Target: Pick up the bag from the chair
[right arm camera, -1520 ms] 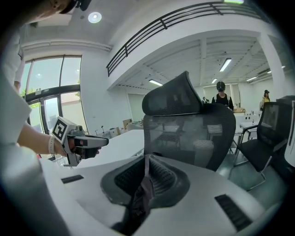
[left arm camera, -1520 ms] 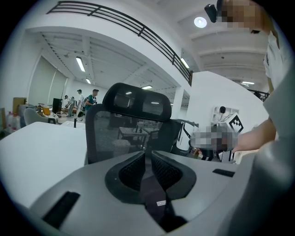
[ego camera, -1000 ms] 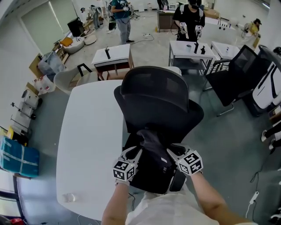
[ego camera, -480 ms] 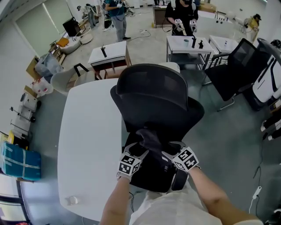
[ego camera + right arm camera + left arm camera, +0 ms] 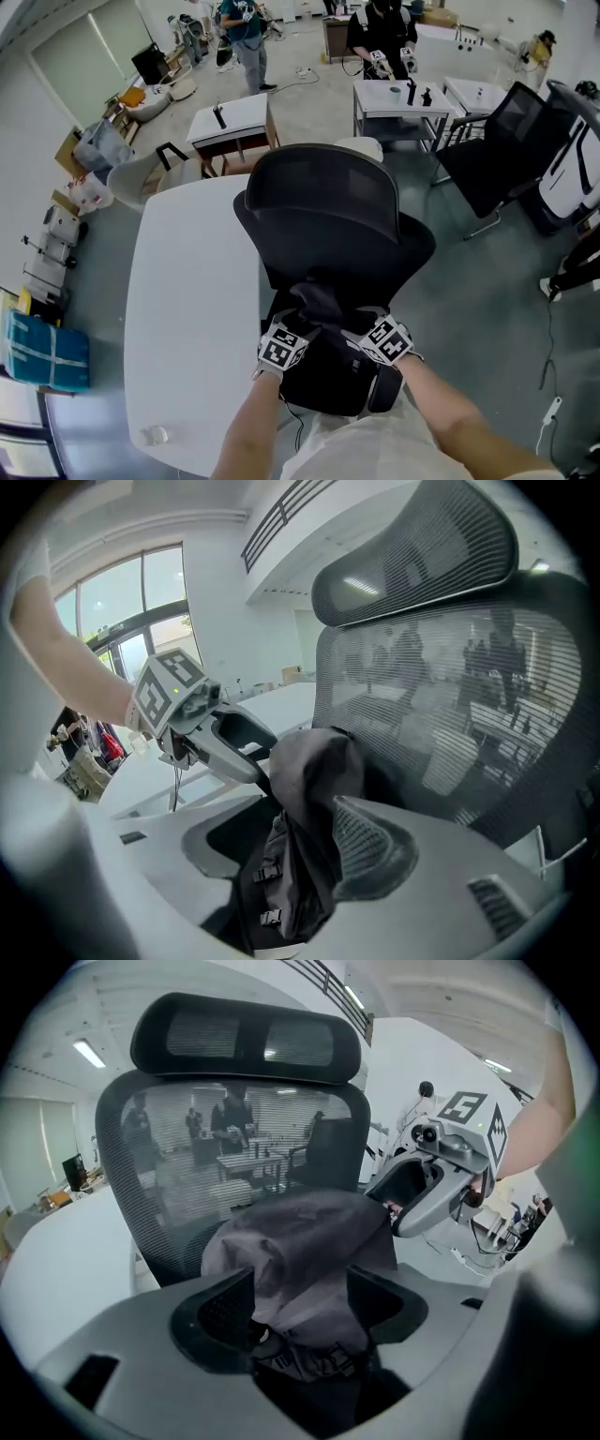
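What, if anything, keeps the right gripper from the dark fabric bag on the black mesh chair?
Probably nothing; yes. The right gripper pinches the dark fabric bag at its bunched top, the left gripper gripping alongside.

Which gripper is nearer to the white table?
Left. The left gripper holds the bag on the side beside the white table; the right gripper holds its far side.

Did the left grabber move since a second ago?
Yes. The left gripper, holding the bag, slid right, away from the white table, further over the chair.
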Demonstrator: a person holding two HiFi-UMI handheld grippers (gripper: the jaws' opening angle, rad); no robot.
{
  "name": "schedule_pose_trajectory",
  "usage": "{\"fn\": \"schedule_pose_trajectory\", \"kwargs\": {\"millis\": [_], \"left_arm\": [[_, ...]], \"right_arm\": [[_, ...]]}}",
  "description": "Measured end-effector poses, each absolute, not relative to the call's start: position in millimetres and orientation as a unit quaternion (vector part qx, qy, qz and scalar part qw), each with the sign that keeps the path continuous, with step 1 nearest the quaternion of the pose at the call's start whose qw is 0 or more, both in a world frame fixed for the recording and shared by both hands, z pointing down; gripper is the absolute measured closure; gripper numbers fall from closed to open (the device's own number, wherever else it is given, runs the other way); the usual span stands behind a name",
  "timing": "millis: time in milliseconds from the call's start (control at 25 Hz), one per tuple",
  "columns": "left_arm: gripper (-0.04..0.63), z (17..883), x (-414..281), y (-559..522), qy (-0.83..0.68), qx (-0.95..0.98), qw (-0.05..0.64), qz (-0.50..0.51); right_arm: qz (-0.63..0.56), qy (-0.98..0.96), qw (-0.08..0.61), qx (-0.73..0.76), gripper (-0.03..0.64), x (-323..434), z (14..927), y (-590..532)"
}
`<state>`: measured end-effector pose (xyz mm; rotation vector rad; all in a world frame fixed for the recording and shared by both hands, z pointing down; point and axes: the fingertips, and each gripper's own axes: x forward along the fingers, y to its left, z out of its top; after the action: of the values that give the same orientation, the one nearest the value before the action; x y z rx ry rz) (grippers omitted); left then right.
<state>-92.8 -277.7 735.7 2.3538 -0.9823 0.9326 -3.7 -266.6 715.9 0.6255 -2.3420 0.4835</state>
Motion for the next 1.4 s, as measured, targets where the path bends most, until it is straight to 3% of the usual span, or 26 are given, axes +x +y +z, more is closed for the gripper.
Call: {"fn": "schedule_pose_trajectory", "kwargs": {"millis": [480,800,880,1000,1120,1400], "left_arm": [[0.285,764,-81,-289,-0.34,0.824,0.205,0.405],[0.296,766,-75,-293,-0.356,0.812,0.217,0.409],[0.313,768,-74,-292,-0.356,0.811,0.215,0.412],[0.405,767,-76,-291,-0.362,0.807,0.213,0.415],[0.431,766,-78,-289,-0.368,0.806,0.218,0.41],[0.462,761,-76,-280,-0.379,0.806,0.237,0.388]], "right_arm": [[0.166,-0.877,0.395,0.218,0.384,-14,742,-268],[0.164,-0.861,0.419,0.239,0.47,-10,745,-276],[0.162,-0.859,0.423,0.239,0.48,-9,745,-275],[0.16,-0.859,0.425,0.237,0.522,-8,745,-273],[0.168,-0.859,0.424,0.231,0.563,-9,747,-265],[0.172,-0.86,0.418,0.236,0.58,-8,745,-254]]}}
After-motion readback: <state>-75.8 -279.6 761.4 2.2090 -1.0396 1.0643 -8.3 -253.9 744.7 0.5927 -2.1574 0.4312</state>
